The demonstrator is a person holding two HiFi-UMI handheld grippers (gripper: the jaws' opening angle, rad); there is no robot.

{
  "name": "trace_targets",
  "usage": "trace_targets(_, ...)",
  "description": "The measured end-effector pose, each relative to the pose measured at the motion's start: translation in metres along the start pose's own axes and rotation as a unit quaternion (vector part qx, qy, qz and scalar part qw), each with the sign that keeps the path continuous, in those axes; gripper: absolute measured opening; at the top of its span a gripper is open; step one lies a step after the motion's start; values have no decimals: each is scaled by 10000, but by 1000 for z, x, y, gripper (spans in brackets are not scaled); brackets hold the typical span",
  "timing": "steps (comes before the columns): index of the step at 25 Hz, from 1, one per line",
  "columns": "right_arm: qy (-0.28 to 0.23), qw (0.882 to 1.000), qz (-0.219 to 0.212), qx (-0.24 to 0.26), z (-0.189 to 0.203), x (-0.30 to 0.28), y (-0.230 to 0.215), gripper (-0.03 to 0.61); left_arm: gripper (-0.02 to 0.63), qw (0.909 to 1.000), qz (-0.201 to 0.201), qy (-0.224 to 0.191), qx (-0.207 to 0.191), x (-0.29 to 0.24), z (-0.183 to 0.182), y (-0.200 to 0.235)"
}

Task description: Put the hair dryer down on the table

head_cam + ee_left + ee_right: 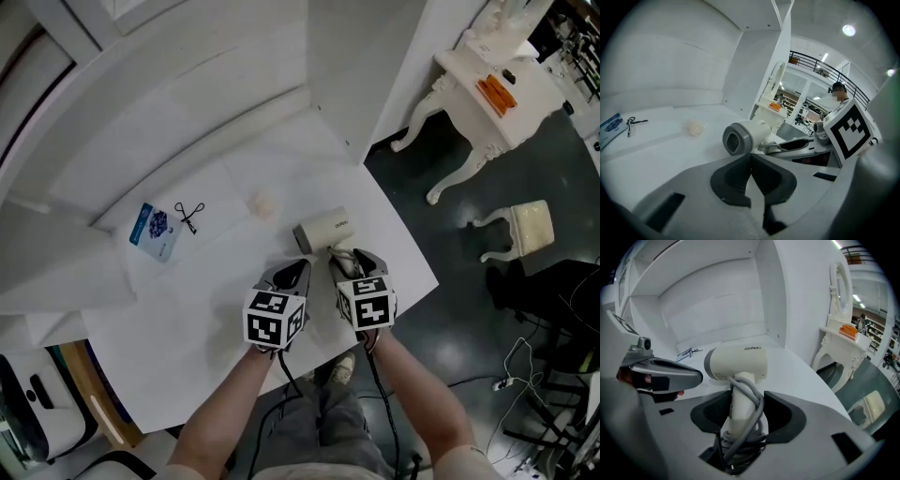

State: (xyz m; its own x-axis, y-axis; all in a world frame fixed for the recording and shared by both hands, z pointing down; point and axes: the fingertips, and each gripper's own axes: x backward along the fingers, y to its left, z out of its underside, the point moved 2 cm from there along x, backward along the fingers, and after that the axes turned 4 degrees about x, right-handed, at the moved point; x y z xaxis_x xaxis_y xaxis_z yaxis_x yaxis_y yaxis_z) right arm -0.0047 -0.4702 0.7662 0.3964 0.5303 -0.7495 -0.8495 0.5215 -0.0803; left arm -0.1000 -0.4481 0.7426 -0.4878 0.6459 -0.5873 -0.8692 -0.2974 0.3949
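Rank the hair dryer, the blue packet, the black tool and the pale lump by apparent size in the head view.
1. hair dryer, though its handle is partly hidden in the right hand-held gripper
2. blue packet, nearly as large
3. black tool and pale lump: too alike to rank

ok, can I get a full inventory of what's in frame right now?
table: 1, white, centre
hair dryer: 1, cream, table right, held by its handle
packet: 1, blue-white, table left
scissor-like tool: 1, black, beside packet
lump: 1, off-white, table middle
dressing table: 1, white, floor upper right, orange thing on top
stool: 1, white, cream seat, floor right
left gripper: 1, grey, jaws together, empty
right gripper: 1, grey, shut on hair dryer handle
forearms: 2, bottom edge
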Motion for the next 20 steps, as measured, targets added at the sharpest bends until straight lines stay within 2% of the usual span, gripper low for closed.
trace_targets(10, 348, 9991, -17, 226, 0, -5, 7, 216, 14, 9999, 9, 155, 72, -4, 13, -6)
trace_targets(20, -106, 9993, -184, 295, -19, 27, 4, 218, 14, 10000, 15, 46, -8, 18, -2, -22)
